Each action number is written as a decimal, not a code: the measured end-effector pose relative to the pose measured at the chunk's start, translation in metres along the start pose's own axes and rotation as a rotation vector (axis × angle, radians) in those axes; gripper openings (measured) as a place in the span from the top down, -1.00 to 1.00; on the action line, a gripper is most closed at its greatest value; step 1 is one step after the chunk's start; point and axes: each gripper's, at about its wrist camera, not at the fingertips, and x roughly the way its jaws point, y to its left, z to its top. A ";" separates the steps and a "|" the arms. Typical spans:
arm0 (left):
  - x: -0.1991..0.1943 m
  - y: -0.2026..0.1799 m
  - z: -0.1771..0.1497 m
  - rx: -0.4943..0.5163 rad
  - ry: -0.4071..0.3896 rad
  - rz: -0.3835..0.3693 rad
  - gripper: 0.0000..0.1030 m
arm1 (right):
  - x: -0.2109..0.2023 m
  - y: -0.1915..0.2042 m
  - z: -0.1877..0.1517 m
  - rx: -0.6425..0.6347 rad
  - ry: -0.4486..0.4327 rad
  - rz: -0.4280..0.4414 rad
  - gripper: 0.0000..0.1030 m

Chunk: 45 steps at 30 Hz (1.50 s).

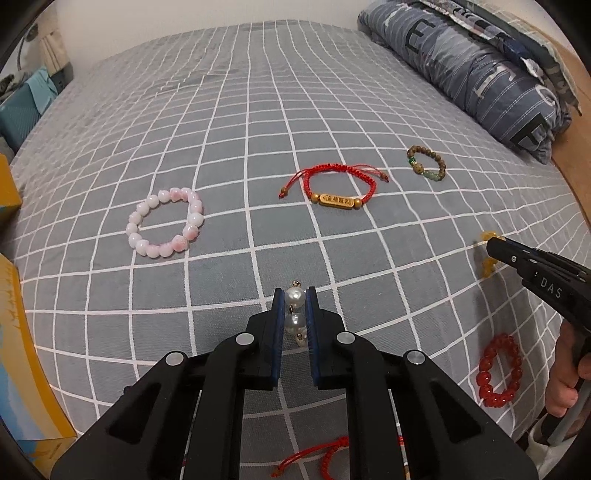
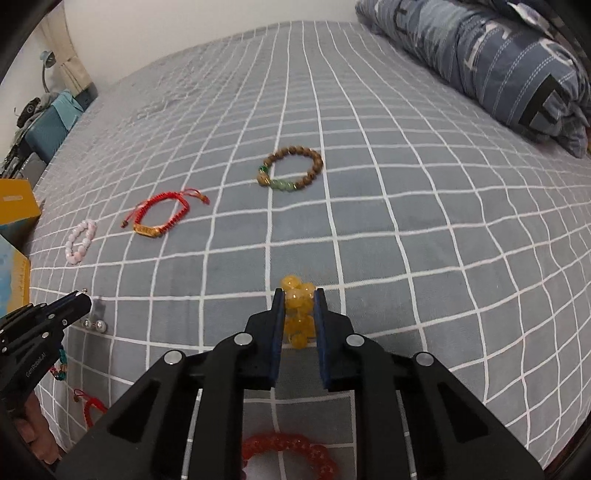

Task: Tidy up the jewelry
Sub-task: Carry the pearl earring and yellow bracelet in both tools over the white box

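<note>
Between its closed jaws, the left hand-held gripper [image 1: 294, 295] held a white pearl bracelet [image 1: 294, 297]; the right hand-held gripper [image 2: 299, 295] pinched a yellow bead bracelet [image 2: 297, 314]. The pick-up step looked done. Next, each probably needed carrying ahead and laying down in line.

Soft, even indoor light falls on the checked bedsheet [image 1: 258, 129] — no glare, only faint shadows under the beads. Both views bend hard at the edges, the grid lines curving, with dark corners. The centre stays sharp — the far wall [image 2: 184, 29] looks washed out.
</note>
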 end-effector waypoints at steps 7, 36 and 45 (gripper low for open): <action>-0.010 -0.004 0.001 0.010 -0.056 -0.024 0.79 | -0.007 0.005 0.003 -0.023 -0.052 -0.006 0.71; -0.073 -0.008 0.001 -0.021 -0.415 0.049 0.79 | -0.055 0.038 -0.001 -0.128 -0.350 -0.069 0.71; -0.082 -0.002 0.003 -0.047 -0.423 0.074 0.79 | -0.062 0.040 0.011 -0.052 -0.340 -0.073 0.71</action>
